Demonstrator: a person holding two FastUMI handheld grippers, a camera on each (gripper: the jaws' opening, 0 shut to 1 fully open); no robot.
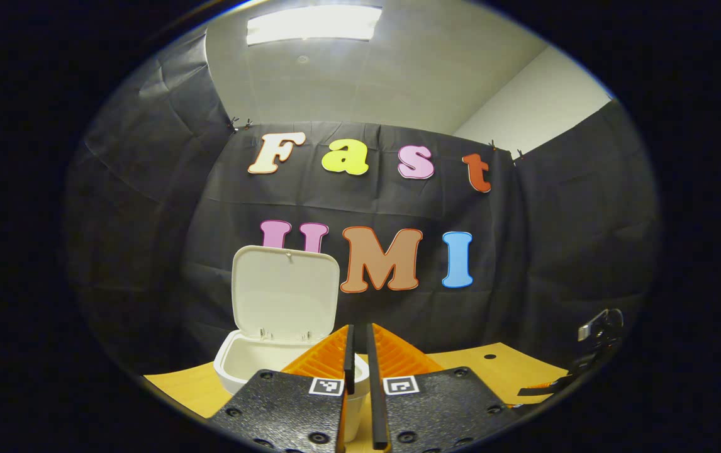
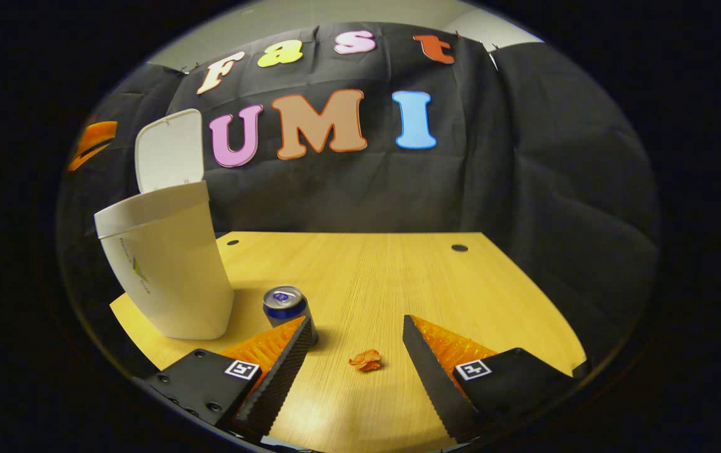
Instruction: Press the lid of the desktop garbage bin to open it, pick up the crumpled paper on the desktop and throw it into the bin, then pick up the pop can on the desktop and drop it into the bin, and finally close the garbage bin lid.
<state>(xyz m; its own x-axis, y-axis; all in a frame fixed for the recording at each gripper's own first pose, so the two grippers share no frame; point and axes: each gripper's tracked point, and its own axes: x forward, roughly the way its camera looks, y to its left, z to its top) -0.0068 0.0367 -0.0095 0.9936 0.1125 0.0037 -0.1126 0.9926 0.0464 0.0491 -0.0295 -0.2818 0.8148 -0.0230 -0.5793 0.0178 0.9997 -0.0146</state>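
The white desktop bin (image 2: 168, 277) stands at the table's left with its lid (image 2: 168, 151) swung up. An upright blue and silver pop can (image 2: 284, 303) is just right of the bin. A small orange crumpled paper (image 2: 365, 360) lies on the wood, between the spread fingers of my right gripper (image 2: 356, 319), which is open and hovers just above it. The can is close beside one of the fingers (image 2: 285, 362). In the left gripper view the bin (image 1: 241, 365) gapes open under the raised lid (image 1: 285, 296). My left gripper (image 1: 358, 362) is shut on nothing, above the bin's near rim.
The wooden table (image 2: 411, 270) has two dark cable holes near its far edge, and black cloth walls close behind. An orange part of the left gripper (image 2: 91, 143) shows high beside the lid. Part of the right gripper (image 1: 596, 340) sits at the right edge.
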